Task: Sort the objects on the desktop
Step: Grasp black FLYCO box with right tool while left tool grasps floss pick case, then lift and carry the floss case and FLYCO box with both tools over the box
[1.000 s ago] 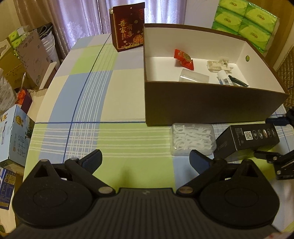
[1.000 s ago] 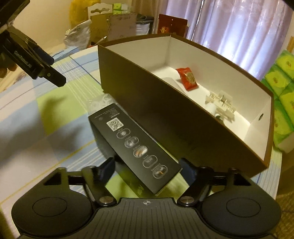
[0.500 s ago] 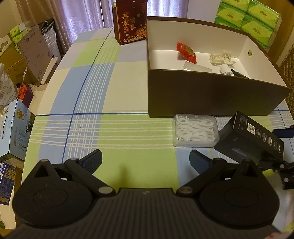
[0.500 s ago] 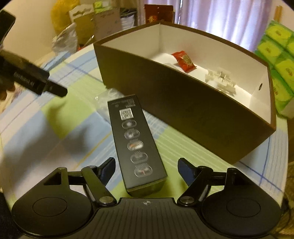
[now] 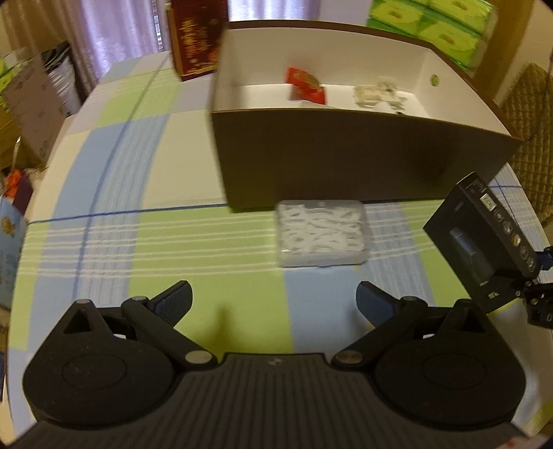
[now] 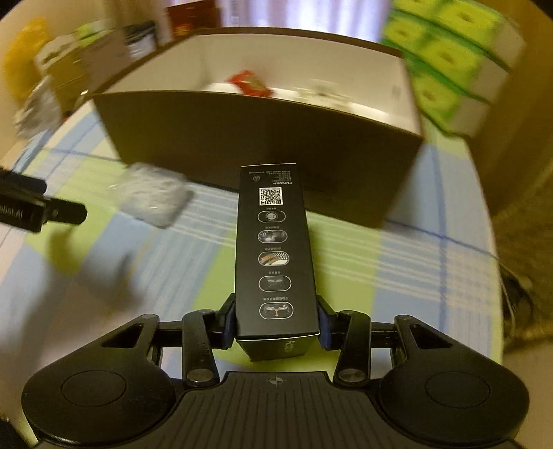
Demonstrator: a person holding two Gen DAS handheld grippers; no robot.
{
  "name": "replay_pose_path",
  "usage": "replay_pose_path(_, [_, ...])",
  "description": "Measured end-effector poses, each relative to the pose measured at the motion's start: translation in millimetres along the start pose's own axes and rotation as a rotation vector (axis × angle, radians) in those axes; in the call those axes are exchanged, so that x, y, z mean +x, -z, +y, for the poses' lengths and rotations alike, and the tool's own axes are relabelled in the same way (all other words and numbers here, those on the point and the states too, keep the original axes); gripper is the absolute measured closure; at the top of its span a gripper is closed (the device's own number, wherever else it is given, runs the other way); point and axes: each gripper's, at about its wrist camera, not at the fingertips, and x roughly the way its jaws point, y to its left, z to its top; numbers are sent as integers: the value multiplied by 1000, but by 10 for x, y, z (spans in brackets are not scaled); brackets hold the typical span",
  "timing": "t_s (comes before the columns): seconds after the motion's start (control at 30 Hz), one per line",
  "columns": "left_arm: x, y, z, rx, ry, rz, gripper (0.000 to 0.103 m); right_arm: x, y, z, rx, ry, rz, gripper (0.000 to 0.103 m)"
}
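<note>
**Right wrist view: long black box gripped, lifted off the cloth**

Right wrist view: right gripper (image 6: 276, 323) closed tight on the near end of a long black box (image 6: 274, 248). Blue pads (image 6: 228, 323) pressed flat on both long sides. Box pointing away, toward the big brown box (image 6: 259, 138). Printed top facing up, with a square code and a row of round pictures. Far end of it close to the brown wall but not touching. Picture a bit smeared at the edges.

Left wrist view: left gripper (image 5: 273, 300) spread wide, holding nothing, hanging over the checked tablecloth (image 5: 138, 193). Clear tub of white floss picks (image 5: 321, 235) flat on the cloth, right up against the brown wall, just ahead of the open fingers. Same long black box (image 5: 484, 235) far to the right, tilted up off the table.

Inside the big brown box: white floor, red snack packet (image 5: 306, 86) near the back, pale plastic bits (image 5: 376, 95) beside it. Too blurry to say more about those.

Behind the table: dark red gift box (image 5: 197, 34) standing at the far edge, green tissue packs (image 5: 435, 24) stacked at the back right.
</note>
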Motion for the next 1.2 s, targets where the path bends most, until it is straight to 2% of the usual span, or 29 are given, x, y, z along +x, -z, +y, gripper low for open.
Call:
replay_pose_path(0.3, [437, -169, -312, 90, 26, -16, 3, -110, 96, -253, 125, 53, -3, 62])
replay_pose_path(0.47, [712, -258, -374, 78, -6, -13, 3, -134, 100, -275, 147, 57, 0, 62])
replay_pose_path(0.63, [841, -310, -410, 77, -2, -42, 5, -149, 114, -290, 157, 62, 3, 62])
replay_pose_path(0.67, [856, -313, -414, 79, -6, -49, 6, -150, 117, -295, 158, 62, 4, 62])
replay_pose_path(0.73, [890, -314, -417, 85, -4, -53, 17, -148, 115, -306, 159, 60, 5, 62])
replay_pose_path(0.77, [898, -309, -417, 90, -5, -55, 19, -148, 110, -309, 159, 60, 5, 62])
replay_pose_path(1.0, [834, -171, -324, 104, 1, -78, 19, -143, 80, -295, 142, 60, 3, 62])
replay_pose_path(1.2, [632, 130, -229, 126, 15, -52, 19, -146, 48, -317, 138, 40, -16, 58])
